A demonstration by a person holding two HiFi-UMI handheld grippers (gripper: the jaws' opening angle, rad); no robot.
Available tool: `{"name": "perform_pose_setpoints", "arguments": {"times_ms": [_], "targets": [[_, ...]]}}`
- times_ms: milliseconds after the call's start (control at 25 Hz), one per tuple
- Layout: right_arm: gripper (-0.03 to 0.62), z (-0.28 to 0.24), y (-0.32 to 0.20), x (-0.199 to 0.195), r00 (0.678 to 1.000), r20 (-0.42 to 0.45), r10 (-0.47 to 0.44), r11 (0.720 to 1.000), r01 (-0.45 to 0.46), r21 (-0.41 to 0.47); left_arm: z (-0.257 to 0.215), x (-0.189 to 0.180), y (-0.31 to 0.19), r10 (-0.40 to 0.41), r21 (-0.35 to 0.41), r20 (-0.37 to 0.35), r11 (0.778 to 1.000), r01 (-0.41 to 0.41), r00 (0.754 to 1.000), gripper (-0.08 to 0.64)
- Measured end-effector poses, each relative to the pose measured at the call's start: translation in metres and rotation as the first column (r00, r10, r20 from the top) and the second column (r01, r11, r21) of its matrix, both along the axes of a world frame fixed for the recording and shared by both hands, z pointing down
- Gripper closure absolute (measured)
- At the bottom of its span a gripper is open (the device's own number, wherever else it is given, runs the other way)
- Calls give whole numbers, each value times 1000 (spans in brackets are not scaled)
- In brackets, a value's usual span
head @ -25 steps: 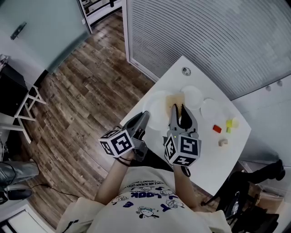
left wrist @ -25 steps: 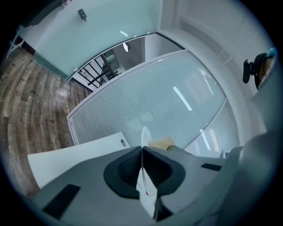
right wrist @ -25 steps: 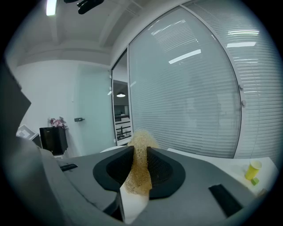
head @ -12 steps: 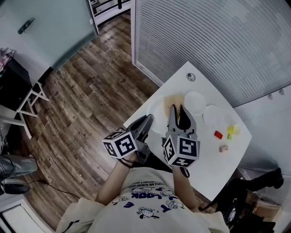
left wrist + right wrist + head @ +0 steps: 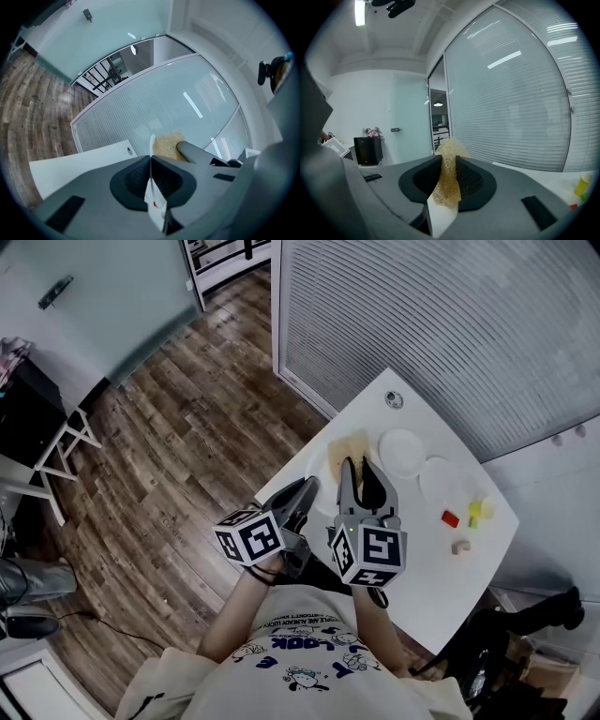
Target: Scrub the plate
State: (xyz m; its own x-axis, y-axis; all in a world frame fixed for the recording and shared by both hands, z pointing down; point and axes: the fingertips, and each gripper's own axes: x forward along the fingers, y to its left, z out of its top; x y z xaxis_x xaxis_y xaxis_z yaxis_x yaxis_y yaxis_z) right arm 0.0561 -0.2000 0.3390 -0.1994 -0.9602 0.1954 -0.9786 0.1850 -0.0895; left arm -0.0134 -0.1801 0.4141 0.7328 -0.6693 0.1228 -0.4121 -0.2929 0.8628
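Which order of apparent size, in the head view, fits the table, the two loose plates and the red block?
1. table
2. upper plate and lower plate: too alike to rank
3. red block

Plate (image 5: 154, 194) and worktop (image 5: 441, 568) white. Scrubber (image 5: 447, 183) straw-tan, fibrous. Floor (image 5: 178, 427) brown wood-grain planks. Red block (image 5: 450, 518), yellow block (image 5: 480, 508). Blinds (image 5: 450, 324) pale grey, finely striped.

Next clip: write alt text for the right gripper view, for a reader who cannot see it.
The right gripper has its dark jaws shut on a tan, fibrous scrubbing pad that pokes up past their tips. Beyond them are a white table, a glass wall with closed blinds, and a small yellow piece at the far right edge.
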Motion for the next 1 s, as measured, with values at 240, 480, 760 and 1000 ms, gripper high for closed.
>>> {"name": "perform_pose_setpoints", "arguments": {"times_ms": [240, 480, 760, 1000], "targets": [[500, 0, 3, -10, 999, 1, -35, 999, 35, -5, -1, 2, -1, 1, -3, -2, 1000, -1, 1000, 532], [500, 2, 7, -17, 998, 4, -67, 998, 67, -8, -1, 1, -3, -6, -2, -8, 1000, 6, 1000, 532], [500, 2, 11, -33, 994, 1, -111, 994, 111, -13, -5, -9, -9, -30, 0, -18, 1000, 30, 999, 532], [500, 5, 13, -37, 990, 6, -138, 990, 138, -20, -4, -17, -15, -68, -2, -23, 998, 68, 997, 532]]}}
